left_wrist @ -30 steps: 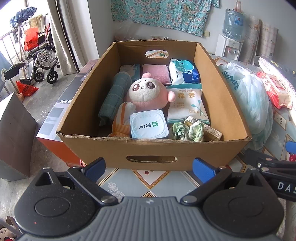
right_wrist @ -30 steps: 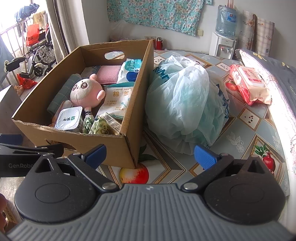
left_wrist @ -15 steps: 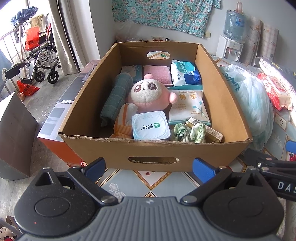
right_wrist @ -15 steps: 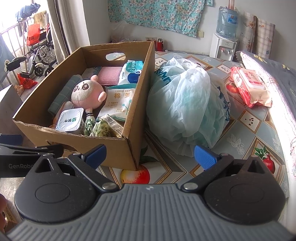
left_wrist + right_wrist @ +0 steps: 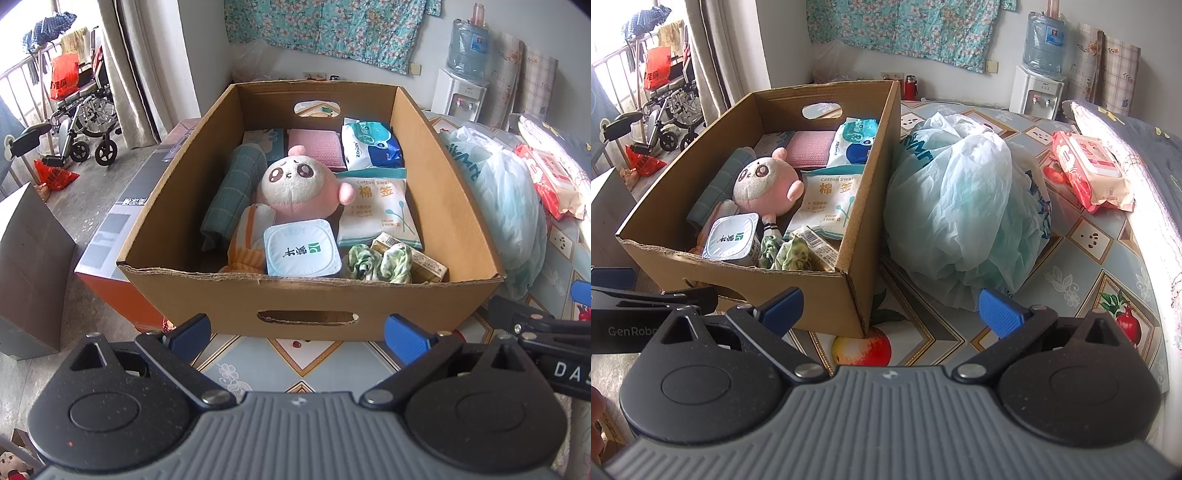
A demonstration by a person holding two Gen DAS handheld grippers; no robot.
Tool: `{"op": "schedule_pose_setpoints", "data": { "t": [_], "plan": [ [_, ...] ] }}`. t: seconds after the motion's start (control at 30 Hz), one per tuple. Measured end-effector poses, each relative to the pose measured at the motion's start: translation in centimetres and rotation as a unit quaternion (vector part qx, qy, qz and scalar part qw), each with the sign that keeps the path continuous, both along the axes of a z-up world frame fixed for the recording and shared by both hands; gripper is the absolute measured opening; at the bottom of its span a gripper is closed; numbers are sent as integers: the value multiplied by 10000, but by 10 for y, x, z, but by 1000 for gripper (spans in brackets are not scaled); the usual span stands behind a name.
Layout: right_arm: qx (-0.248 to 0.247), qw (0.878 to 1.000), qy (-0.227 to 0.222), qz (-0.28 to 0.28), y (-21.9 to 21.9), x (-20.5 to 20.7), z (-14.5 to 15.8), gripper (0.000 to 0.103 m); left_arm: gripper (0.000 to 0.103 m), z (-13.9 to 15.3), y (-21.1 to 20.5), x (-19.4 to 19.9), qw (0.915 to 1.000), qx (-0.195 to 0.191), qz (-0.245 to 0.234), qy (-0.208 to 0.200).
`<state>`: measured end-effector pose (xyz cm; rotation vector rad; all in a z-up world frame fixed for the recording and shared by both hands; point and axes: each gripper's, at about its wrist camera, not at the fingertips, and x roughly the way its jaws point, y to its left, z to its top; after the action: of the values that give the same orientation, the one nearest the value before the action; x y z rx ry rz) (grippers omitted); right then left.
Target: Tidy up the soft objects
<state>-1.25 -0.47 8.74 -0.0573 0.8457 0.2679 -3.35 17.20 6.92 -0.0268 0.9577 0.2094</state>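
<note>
- Water dispenser (image 5: 1037, 92): upper right of the right wrist view, white body against the wall, blue bottle seated on top.
- Floral cloth (image 5: 328, 27): hung on the back wall, top centre of the left wrist view.
- Wheelchair (image 5: 83, 122): upper left of the left wrist view, beside the curtain (image 5: 125, 70).
- Red bag (image 5: 55, 175): on the floor, below and left of the wheelchair.
- Orange and grey carton (image 5: 110, 254): left of centre, on the floor.
- Patterned table cover (image 5: 1082, 236): right half of the right wrist view, printed with fruit and flower tiles.
- Red flask (image 5: 910, 86): upright at the wall, top centre of the right wrist view.
</note>
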Motion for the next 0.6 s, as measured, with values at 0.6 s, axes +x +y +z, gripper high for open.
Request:
{"op": "schedule_pose_setpoints", "data": {
  "t": [0.6],
  "plan": [
    [2, 10000, 22, -5, 0, 0, -1, 102, 101, 0, 0, 0, 10000, -4, 9, 12]
  ]
}}
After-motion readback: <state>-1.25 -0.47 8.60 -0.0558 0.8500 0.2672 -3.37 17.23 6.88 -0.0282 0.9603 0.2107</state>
